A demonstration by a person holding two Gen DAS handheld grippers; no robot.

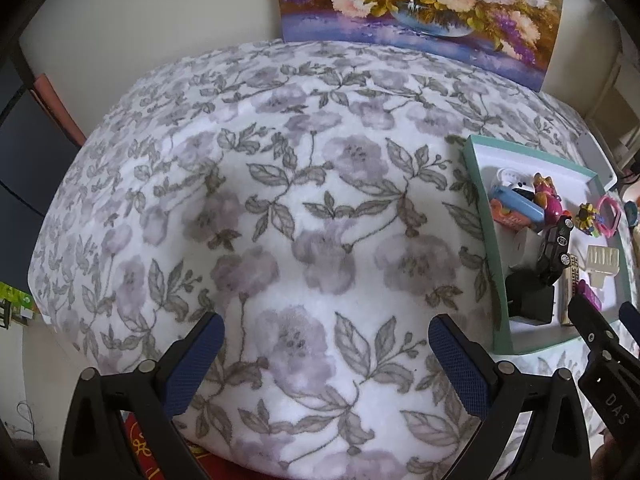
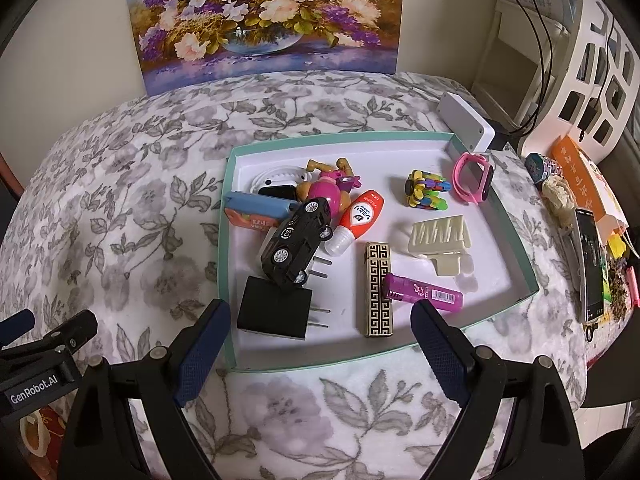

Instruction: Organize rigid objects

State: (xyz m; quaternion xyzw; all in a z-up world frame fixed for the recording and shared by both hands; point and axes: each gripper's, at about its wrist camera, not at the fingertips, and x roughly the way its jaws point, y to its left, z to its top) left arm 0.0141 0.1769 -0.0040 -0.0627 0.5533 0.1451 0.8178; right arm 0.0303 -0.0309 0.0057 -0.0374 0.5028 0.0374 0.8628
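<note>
Open left gripper above floral blanket

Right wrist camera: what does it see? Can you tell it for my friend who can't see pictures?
A mint-green tray sits on a flowery blanket, full of small things: a black toy car, a pink watch, a purple lighter and a black plug. The open right hand-held gripper is at the tray's near edge, holding nothing.

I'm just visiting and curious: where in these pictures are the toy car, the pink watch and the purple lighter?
toy car point(image 2: 296, 236), right wrist view, on its black roof.
pink watch point(image 2: 478, 178), right wrist view, on its face.
purple lighter point(image 2: 428, 292), right wrist view, on the middle of its body.
</note>
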